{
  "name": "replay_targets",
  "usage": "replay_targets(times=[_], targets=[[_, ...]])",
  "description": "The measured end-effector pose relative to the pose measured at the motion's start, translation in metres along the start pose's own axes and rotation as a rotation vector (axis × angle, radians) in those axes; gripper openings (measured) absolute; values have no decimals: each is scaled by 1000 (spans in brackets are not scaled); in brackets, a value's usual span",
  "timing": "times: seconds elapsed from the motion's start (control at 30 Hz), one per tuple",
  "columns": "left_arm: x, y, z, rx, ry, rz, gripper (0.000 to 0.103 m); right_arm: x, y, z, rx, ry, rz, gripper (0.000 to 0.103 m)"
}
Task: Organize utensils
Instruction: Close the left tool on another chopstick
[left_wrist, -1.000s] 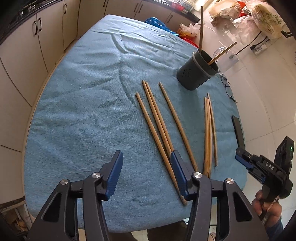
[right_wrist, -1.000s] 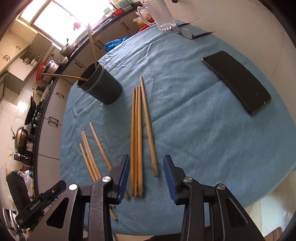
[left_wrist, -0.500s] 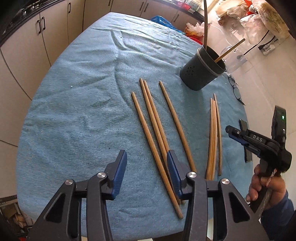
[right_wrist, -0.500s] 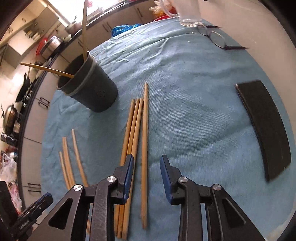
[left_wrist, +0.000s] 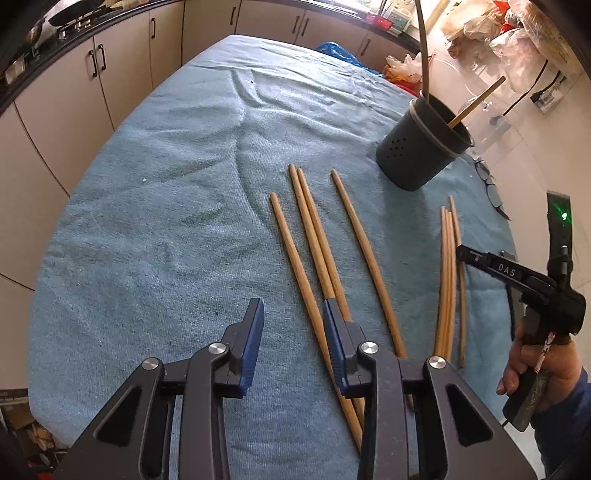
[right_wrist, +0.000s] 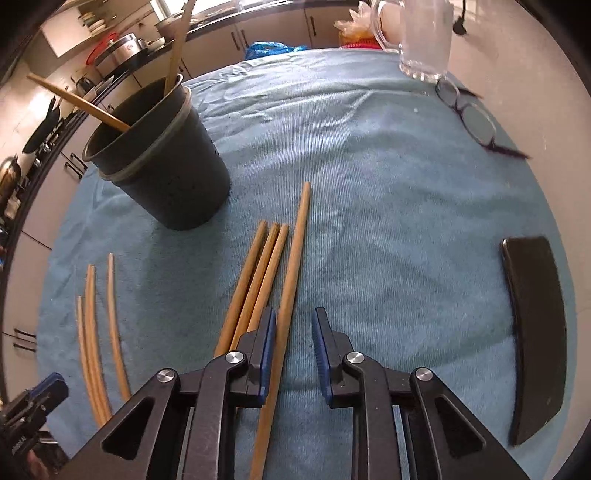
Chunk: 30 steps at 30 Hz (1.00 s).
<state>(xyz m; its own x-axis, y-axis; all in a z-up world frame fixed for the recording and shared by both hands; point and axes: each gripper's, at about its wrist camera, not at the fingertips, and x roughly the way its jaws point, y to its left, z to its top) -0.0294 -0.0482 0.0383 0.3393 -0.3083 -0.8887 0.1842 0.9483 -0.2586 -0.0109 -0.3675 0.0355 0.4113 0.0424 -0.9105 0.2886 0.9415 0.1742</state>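
Observation:
Several wooden chopsticks lie on a blue towel (left_wrist: 155, 229). A dark utensil cup (left_wrist: 423, 147) stands at the far right with two sticks in it; it also shows in the right wrist view (right_wrist: 166, 166). My left gripper (left_wrist: 293, 339) is open, low over the left group of chopsticks (left_wrist: 314, 243), with the leftmost stick between its fingers. My right gripper (right_wrist: 293, 343) is open, low over the right group (right_wrist: 266, 266), with the longest stick (right_wrist: 291, 280) between its fingers, close to the left pad. The right gripper also shows in the left wrist view (left_wrist: 480, 258).
A black phone (right_wrist: 535, 325) lies at the towel's right edge. Eyeglasses (right_wrist: 472, 118) and a glass jug (right_wrist: 424, 40) sit at the far right. Kitchen cabinets (left_wrist: 92, 85) run along the left behind the table.
Both grippers have moved forward and lower over the chopsticks. The right gripper now straddles the longest stick of the right group. The left gripper's jaws have narrowed.

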Motion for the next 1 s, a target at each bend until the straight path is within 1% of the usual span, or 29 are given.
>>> replay_targets(times=[0.07,0.1,0.17,0.2,0.27,0.4,0.53,0.73,0.77,0.87,1.0], targets=[[4,0,-1,-6,0,8,32,2,2,2,-14,-21,-27,20],[6,-1,-1,-4,1,10,32,2,2,3,-17,-27,-36,18],[10,-3,-1,2,0,20,32,3,3,6,-29,-42,-59,17],[12,-4,-1,3,-1,25,32,3,2,6,-34,-47,-65,10],[16,-5,0,6,3,26,32,2,-1,6,-36,-44,-69,8],[21,-6,2,12,11,36,32,-1,-9,0,-13,-26,-40,8],[25,-8,8,18,-2,58,31,-9,-13,-15,9,-9,-9,8],[33,-12,19,40,-37,113,19,-19,-15,-39,36,18,45,8],[34,-12,20,44,-43,123,15,-20,-17,-41,47,23,58,8],[37,-15,24,69,-55,147,11,-20,-21,-40,62,29,60,8],[40,-17,29,94,-63,158,11,-15,-20,-29,43,45,48,10]])
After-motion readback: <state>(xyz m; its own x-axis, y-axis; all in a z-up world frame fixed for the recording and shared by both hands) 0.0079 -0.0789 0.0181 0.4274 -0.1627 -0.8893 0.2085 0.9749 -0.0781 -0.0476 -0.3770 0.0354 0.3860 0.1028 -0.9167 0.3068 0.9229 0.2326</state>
